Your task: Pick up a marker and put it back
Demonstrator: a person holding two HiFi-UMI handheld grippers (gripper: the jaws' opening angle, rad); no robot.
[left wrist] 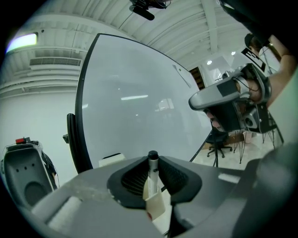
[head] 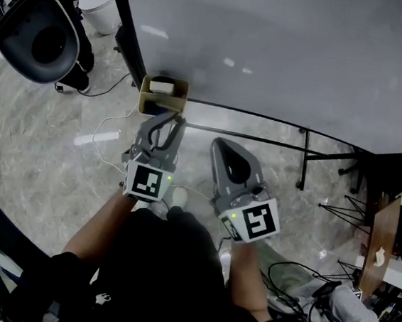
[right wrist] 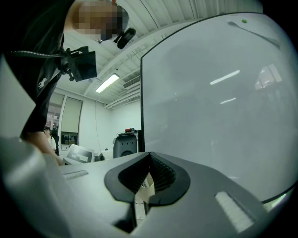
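Grey left tool (head: 171, 121) forward, marker (left wrist: 152, 169) in grip

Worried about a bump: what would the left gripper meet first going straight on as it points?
Likely the whiteboard, near the tan box at its lower edge; the held marker would touch first. Depth unclear.

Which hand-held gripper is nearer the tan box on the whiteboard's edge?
Left. The left hand-held gripper is right by the tan box, gripping a marker; the right hand-held gripper hangs farther off, lower right.

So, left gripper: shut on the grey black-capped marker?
Shut: grey black-capped marker stands upright between left gripper pads, both pressing it.
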